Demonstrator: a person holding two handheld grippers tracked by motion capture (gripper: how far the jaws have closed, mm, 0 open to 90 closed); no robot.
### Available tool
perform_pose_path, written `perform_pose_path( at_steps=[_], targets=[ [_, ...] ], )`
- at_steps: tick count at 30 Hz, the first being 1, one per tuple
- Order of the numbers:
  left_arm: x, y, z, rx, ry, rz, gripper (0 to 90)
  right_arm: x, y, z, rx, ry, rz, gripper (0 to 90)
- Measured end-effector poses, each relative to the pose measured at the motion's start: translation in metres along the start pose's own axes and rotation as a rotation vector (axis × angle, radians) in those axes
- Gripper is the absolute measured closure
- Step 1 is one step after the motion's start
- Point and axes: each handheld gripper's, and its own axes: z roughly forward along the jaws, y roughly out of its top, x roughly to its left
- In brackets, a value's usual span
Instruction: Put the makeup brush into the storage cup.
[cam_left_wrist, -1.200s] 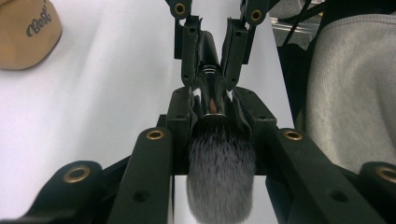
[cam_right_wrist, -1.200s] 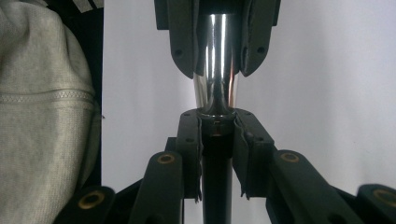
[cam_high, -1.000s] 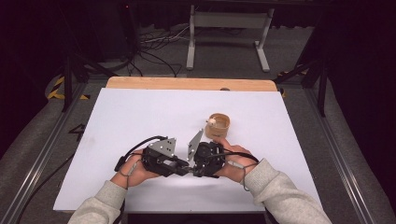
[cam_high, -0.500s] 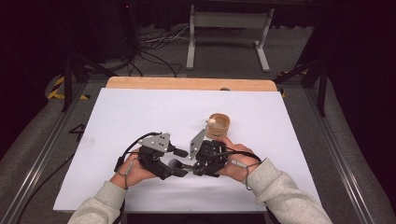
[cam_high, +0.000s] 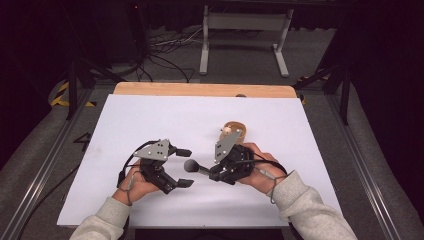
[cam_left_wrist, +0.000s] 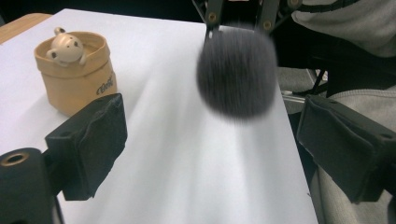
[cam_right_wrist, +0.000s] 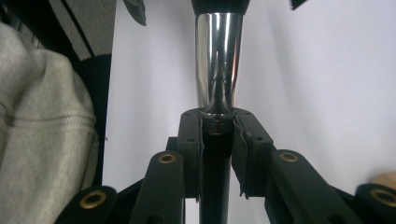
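Right gripper (cam_high: 210, 174) is clamped on the black handle of a makeup brush (cam_high: 196, 168), jaws pressed against it just below the chrome ferrule (cam_right_wrist: 218, 60). The brush lies roughly level above the white table cover (cam_high: 150, 115), its dark fluffy head (cam_left_wrist: 236, 72) between the two grippers. Left gripper (cam_high: 186, 167) has just been opening; its jaws stand spread, nothing between the pads. A tan bear-figure pot (cam_high: 233, 131) stands just behind the right gripper.

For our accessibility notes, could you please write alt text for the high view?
The right gripper holds a makeup brush towards the open left gripper over a white table; a small tan pot stands behind.
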Motion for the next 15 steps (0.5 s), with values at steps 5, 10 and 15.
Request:
perform_pose_path(
  at_steps=[5, 10, 15],
  targets=[
    [0.001, -0.006, -0.002, -0.005, 0.023, -0.013, 4.3, -0.001, -0.006, -0.01, -0.086, -0.038, 0.021, 74.5],
    [0.003, -0.012, -0.008, -0.035, 0.046, -0.031, 3.1, -0.004, -0.012, -0.02, -0.178, -0.078, 0.05, 74.5],
    [0.003, -0.016, -0.01, -0.03, 0.063, -0.031, 3.0, -0.007, -0.017, -0.027, -0.249, -0.109, 0.074, 74.5]
  ],
)
